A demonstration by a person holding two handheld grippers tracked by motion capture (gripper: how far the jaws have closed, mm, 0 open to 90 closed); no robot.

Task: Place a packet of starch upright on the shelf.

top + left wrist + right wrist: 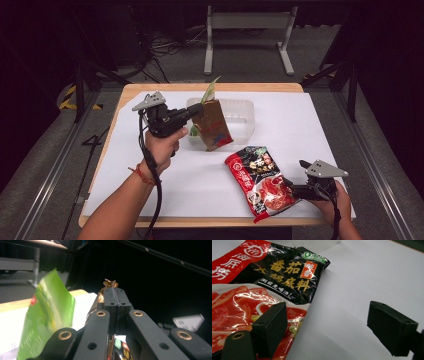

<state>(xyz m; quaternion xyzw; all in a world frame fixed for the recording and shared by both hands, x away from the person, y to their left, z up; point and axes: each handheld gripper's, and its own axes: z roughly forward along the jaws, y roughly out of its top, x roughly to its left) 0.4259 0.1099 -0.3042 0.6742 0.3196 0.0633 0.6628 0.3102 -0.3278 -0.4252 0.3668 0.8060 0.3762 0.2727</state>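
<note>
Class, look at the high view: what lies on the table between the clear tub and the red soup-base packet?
Only bare white sheet separates clear tub from red packet, as the high view shows.

A recording lab or test studio is suggested rather than a home or a shop. The room is kept dark, with black surroundings on all sides, and only the wooden table (pixel 125 95) is lit; its top is covered with a plain white sheet (pixel 300 125). The floor (pixel 35 165) is laid with grey carpet, and loose cables (pixel 165 47) are seen lying on it behind the table. A grey metal stand (pixel 247 22) is placed farther back, and black tripod-like legs (pixel 87 80) are set at both sides. Yellow and black hazard tape (pixel 70 97) is stuck to the floor at the left.
</note>
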